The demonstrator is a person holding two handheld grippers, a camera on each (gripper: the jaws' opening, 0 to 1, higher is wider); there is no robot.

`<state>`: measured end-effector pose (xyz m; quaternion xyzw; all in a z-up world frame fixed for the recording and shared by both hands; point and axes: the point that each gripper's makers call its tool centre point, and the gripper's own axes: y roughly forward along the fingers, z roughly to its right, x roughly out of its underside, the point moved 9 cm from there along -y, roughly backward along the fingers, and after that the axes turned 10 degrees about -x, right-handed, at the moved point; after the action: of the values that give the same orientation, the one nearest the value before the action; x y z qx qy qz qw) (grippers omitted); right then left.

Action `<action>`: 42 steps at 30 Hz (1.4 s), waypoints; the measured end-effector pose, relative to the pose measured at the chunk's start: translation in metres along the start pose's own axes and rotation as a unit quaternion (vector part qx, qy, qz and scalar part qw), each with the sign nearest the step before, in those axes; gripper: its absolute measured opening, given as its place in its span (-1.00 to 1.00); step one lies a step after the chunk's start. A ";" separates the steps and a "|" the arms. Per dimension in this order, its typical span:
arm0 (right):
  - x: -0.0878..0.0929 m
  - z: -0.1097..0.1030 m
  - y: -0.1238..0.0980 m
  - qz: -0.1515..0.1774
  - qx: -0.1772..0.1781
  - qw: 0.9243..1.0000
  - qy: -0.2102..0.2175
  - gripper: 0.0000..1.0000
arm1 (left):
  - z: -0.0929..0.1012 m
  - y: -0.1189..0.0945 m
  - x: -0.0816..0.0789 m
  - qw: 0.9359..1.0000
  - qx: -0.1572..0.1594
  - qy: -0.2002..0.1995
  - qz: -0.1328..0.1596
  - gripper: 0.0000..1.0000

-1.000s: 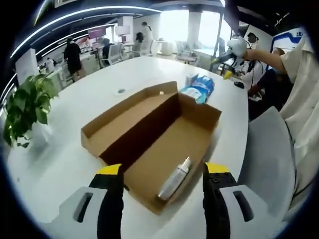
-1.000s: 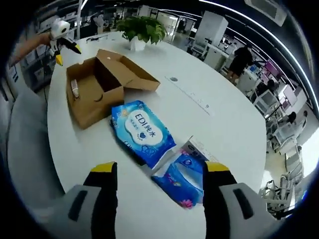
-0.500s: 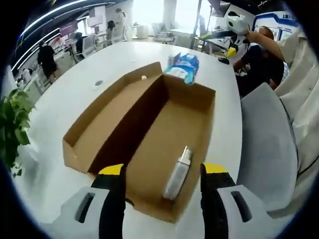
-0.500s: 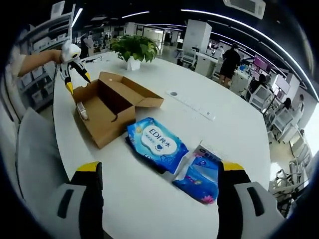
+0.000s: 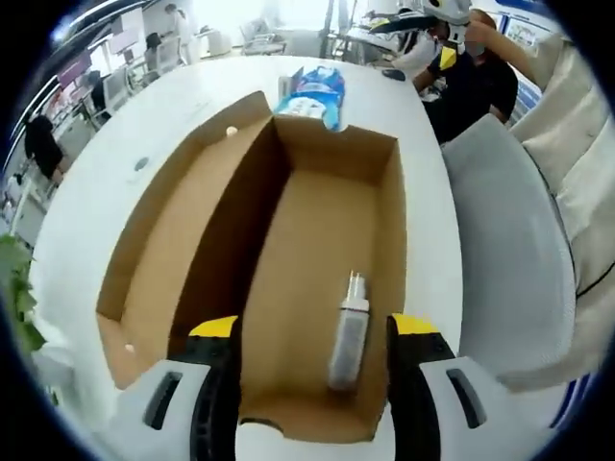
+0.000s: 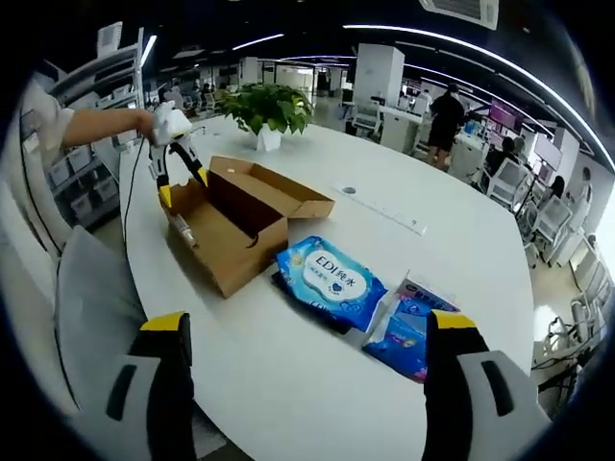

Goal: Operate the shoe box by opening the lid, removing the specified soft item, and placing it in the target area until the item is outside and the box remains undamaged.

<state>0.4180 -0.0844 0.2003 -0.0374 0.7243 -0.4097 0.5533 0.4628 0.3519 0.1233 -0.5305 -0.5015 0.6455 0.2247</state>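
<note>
The left gripper [image 5: 310, 331] hangs over the open box [image 5: 317, 221], jaws spread wide and holding nothing, either side of a tube [image 5: 350, 331] lying inside. The right gripper [image 6: 307, 331], equally wide and bare, points across the table [image 6: 452, 202] toward a blue wipes pack [image 6: 332, 277] beside the box.

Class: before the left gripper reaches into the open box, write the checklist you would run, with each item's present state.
1. Lid folded open: ok.
2. Bottle lies alone on the box floor: ok.
3. Left gripper open, above the box's near end: ok.
4. Right gripper open, away from the box: ok.
5. Wipes pack outside on the table: ok.
6. Box undamaged: cannot tell.
</note>
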 end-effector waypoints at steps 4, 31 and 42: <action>0.001 -0.008 -0.006 0.008 0.006 1.000 0.003 0.92 | 0.000 0.010 -0.002 0.999 0.018 0.029 -0.012 0.23; 0.025 -0.043 -0.010 0.023 0.047 0.998 0.041 0.92 | 0.001 0.051 -0.001 0.990 0.043 0.108 -0.078 0.10; 0.026 -0.042 -0.014 0.057 0.058 0.995 0.063 0.92 | 0.002 0.056 0.002 0.993 0.041 0.092 -0.069 0.07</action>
<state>0.3674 -0.0831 0.1913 0.0619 0.7336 -0.4202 0.5305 0.4738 0.3300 0.0725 -0.5418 -0.4878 0.5968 0.3353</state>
